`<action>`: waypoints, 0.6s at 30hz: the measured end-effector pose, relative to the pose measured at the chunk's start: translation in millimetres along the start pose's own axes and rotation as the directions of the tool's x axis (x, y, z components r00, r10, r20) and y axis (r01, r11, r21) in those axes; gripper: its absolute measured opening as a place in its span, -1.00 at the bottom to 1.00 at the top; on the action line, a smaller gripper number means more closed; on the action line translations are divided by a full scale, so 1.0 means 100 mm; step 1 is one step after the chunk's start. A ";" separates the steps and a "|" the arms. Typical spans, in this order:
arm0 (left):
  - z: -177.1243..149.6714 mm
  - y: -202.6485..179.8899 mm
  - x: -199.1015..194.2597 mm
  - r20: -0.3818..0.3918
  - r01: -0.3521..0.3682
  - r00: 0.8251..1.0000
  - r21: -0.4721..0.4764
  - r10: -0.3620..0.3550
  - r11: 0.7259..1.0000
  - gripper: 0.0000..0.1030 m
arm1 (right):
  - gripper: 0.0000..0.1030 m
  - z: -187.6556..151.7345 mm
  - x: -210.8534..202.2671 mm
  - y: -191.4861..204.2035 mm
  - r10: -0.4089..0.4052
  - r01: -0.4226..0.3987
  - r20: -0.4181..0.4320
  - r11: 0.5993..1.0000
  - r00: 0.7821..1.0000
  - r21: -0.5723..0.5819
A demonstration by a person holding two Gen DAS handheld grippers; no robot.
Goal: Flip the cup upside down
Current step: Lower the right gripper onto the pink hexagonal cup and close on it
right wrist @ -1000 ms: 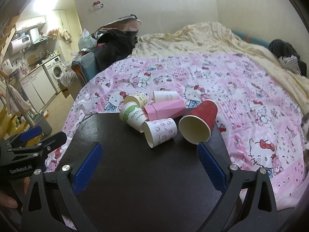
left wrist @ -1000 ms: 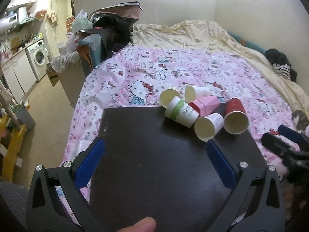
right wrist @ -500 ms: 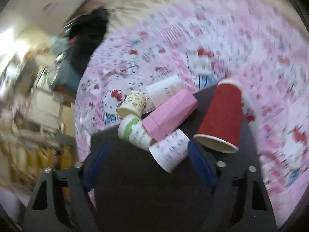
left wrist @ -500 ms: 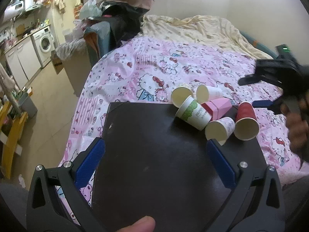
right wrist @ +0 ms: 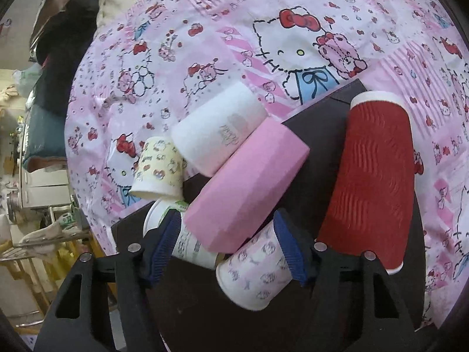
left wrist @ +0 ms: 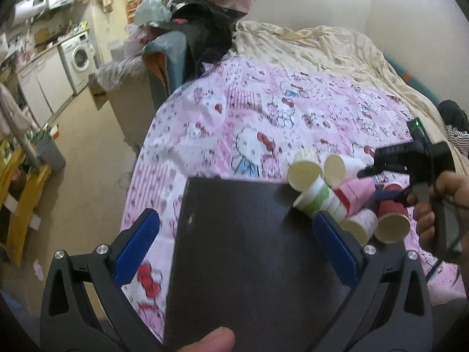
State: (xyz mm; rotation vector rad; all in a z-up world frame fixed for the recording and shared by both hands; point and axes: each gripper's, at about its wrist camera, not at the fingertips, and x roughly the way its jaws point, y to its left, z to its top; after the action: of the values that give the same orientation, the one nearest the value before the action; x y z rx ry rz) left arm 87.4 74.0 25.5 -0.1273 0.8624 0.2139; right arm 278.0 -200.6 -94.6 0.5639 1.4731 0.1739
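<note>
Several paper cups lie on their sides at the far edge of a dark board (left wrist: 249, 252): a pink faceted cup (right wrist: 246, 182), a red ribbed cup (right wrist: 375, 176), a green-print cup (left wrist: 319, 199), a Hello Kitty print cup (right wrist: 255, 275), a white cup (right wrist: 217, 126) and a cream cup (right wrist: 158, 170). My right gripper (right wrist: 225, 246) is open, its jaws either side of the pink cup's lower end, above the pile; it also shows in the left wrist view (left wrist: 390, 182). My left gripper (left wrist: 234, 249) is open and empty above the board's near part.
The board (right wrist: 322, 117) rests on a bed with a pink Hello Kitty cover (left wrist: 263, 117). A cream blanket (left wrist: 322, 47) lies at the far end. Bags and clothes (left wrist: 199, 23) pile at the bed's left. Kitchen units and a washing machine (left wrist: 79, 55) stand far left.
My right gripper has swung in from the right and dropped over the cups, narrowing around the pink cup. My left gripper has shifted a little left; the cups have not moved.
</note>
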 end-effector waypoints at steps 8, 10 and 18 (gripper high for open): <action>0.24 -0.07 0.29 -0.058 0.028 0.998 0.055 -0.024 0.998 1.00 | 0.32 0.15 0.16 -0.13 -0.018 0.019 -0.019 0.999 1.000 0.050; 0.22 -0.04 0.31 -0.060 0.039 0.998 0.040 -0.036 0.998 1.00 | 0.28 0.18 0.21 -0.15 -0.020 0.021 -0.021 0.998 1.000 0.059; 0.24 -0.02 0.30 -0.069 0.068 0.995 0.009 -0.068 0.998 1.00 | 0.30 0.23 0.34 -0.02 -0.049 0.050 -0.011 0.997 0.999 0.063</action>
State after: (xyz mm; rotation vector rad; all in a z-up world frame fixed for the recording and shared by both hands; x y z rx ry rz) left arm 124.1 80.4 18.2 -0.1534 0.9256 0.1413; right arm 303.8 -193.4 -125.8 0.5773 1.5049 0.0919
